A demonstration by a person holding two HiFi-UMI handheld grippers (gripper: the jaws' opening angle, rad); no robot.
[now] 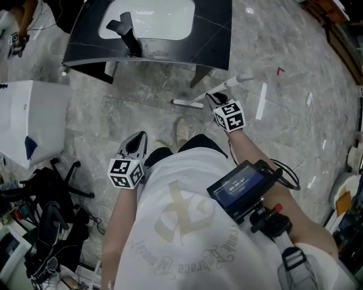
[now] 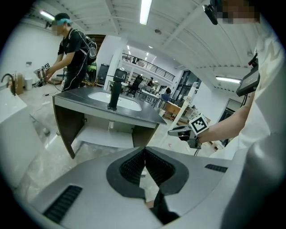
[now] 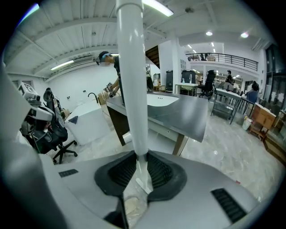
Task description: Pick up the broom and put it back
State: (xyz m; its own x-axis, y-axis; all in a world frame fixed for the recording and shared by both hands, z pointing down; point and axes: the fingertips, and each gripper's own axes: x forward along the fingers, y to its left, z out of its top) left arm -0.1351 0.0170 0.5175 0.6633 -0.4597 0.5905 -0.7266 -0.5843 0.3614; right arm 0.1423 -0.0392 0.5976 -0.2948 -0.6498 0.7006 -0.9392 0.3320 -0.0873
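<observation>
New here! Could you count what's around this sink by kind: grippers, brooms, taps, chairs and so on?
grippers: 2 (left gripper, right gripper)
broom: 1
sink: 1
tap: 1
office chair: 1
white box: 1
Total: 7

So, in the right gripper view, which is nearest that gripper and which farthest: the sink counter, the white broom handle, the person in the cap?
1. The white broom handle, centre, clamped by the right gripper.
2. The sink counter, just ahead, centre-right.
3. The person in the cap, behind the counter, left of the handle.
</observation>
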